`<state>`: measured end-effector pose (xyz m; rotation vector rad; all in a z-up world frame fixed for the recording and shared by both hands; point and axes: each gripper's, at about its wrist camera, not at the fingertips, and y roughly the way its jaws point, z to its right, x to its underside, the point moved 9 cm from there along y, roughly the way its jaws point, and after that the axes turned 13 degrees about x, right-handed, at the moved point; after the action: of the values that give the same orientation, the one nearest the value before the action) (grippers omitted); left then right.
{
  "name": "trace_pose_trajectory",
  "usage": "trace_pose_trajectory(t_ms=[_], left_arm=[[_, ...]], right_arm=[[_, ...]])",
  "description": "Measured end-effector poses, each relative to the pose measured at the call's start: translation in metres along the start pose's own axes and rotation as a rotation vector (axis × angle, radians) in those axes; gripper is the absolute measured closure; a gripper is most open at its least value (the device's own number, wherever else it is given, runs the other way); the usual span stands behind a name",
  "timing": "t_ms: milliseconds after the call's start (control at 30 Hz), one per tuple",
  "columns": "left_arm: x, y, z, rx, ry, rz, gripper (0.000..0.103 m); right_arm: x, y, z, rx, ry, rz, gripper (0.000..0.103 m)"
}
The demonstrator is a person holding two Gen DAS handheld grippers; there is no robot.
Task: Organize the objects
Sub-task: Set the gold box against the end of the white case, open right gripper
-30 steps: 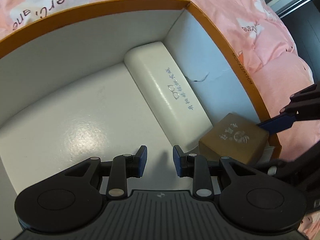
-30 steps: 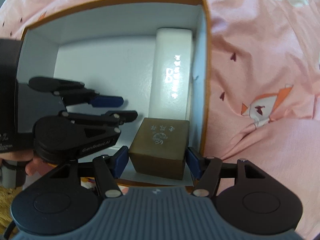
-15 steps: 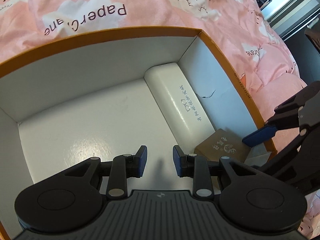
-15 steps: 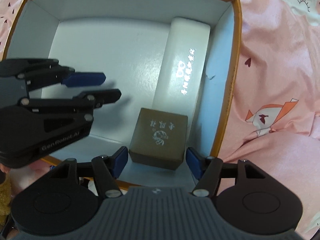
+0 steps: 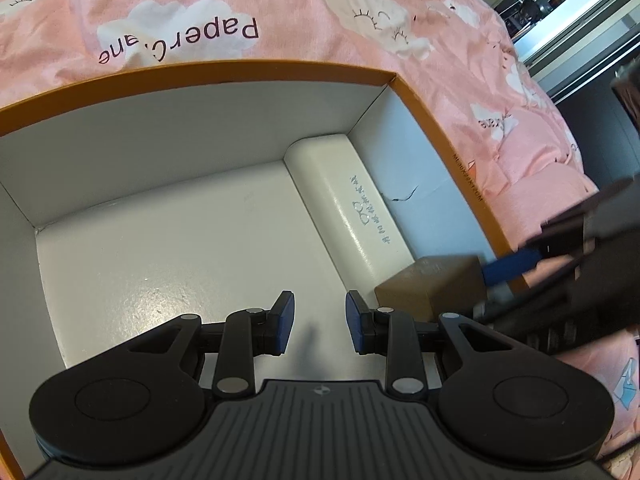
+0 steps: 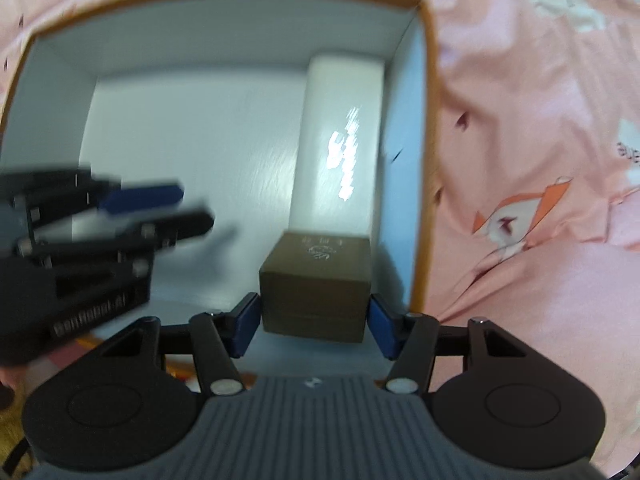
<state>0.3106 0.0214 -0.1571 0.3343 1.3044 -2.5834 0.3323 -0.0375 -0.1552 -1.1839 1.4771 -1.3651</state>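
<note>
Both views look steeply down from close above into the orange-rimmed box (image 5: 256,70) lying on the pink bedding (image 5: 304,8); the left wrist view faces its far corner from over the bare floor; the right wrist view, blurred, faces along the right wall over the brown box (image 6: 316,276); both share the white case (image 5: 344,216), brown box and box interior; each shows the other gripper.

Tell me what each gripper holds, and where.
Right gripper: small brown box, clamped across its two side faces. Left gripper: nothing between its open jaws.
</note>
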Motion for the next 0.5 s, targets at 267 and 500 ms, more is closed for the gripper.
trace_pose_trajectory(t_ms=[267,500], left_arm=[[-0.003,-0.008,-0.007,-0.007,-0.028,0.035,0.069],[-0.004,-0.011,-0.009,-0.002,-0.03,0.046,0.069]], right_arm=[[-0.026,-0.004,0.01,0.018,0.057,0.085,0.043],[-0.004,-0.01,0.009,0.011,-0.033,0.052,0.043]])
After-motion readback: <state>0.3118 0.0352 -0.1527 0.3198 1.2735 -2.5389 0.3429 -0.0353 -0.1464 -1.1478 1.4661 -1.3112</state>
